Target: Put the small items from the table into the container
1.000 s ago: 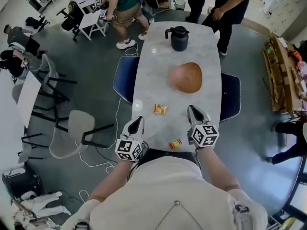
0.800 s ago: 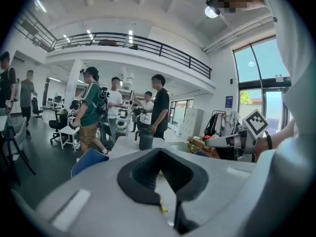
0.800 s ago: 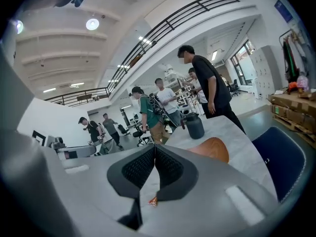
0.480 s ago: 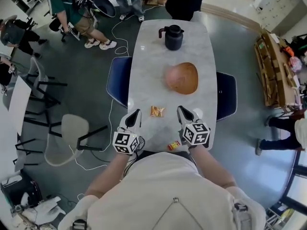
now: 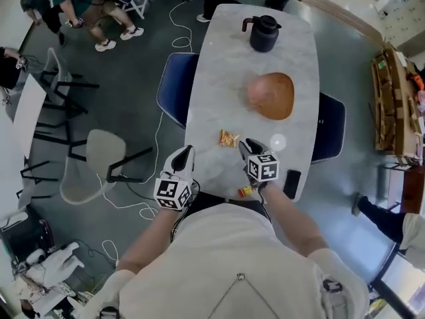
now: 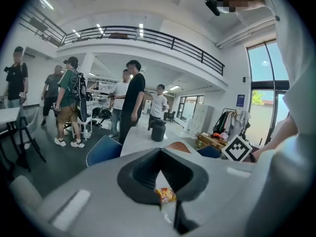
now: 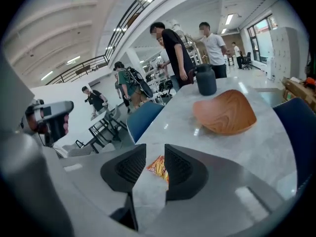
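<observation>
Opening its jaws low over the table [image 5: 216,78], the right gripper [image 7: 155,153] stood partly spread with the packet [image 5: 229,138] showing in the gap just beyond its tips, the pads not pressing on it. The packet was small, crinkled and orange with yellow and red print, and lay flat on the pale marbled top near the person's end, between the two grippers and closer to the right one. A second small piece, a red-and-yellow item [image 5: 246,191], lay at the near table edge just beside the right gripper's marker cube, with a black phone [image 5: 291,183] to its right. The left gripper [image 6: 159,151] was held to the left of the packet and apart from it, its jaw tips closed together with nothing gripped; the packet was seen only through the opening behind those tips. The bowl [image 5: 272,97], wide, shallow and of brown wood, sat past the packet toward the middle of the table, its inside showing bare grain and a pale sheen. A black jug [image 5: 263,33] with lid and handle stood at the far end, well apart from the bowl. People stood on the floor beyond it.
</observation>
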The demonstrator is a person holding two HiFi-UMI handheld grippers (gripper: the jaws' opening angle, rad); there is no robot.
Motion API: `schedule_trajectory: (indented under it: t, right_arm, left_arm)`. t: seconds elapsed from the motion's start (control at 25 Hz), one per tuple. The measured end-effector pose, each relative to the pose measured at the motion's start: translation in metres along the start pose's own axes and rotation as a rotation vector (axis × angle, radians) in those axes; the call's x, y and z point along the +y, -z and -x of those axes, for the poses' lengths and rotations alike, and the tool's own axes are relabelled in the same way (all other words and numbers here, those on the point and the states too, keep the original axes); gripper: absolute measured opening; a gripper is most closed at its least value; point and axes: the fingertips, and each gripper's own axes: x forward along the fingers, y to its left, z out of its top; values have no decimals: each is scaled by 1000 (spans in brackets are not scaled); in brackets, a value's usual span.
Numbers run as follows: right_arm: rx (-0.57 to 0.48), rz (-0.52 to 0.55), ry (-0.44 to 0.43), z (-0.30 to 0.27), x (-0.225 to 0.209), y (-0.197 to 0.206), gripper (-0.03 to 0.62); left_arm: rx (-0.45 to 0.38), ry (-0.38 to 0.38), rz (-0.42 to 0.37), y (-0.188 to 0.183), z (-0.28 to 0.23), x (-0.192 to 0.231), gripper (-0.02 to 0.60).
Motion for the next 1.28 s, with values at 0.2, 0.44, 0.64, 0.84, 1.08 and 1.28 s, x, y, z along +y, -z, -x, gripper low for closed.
schedule_trajectory:
  t: [0.2,0.44,0.64,0.84,1.08,1.28]
  right_arm:
    - [132,26,8,-51,-8,45,166]
    - [208,37,86,-97,-33,88,183]
    - [230,4,139,-113,-40,100,90]
    - [179,20,152,-108,-29,81,54]
    - [46,36,142,-66,-4,31,46]
    - [-62,21,143,-5,8,-2,44]
  left_arm:
    - [47,-78,37,26,28,19,5]
    - [98,-171,80,57,67,36,5]
    - [119,-233,110,70,100,45,5]
    - [86,-259,124,63,113,53,5]
    - [6,-204,86,36,107,48,5]
    - [-39,-141,59,15,100,25,5]
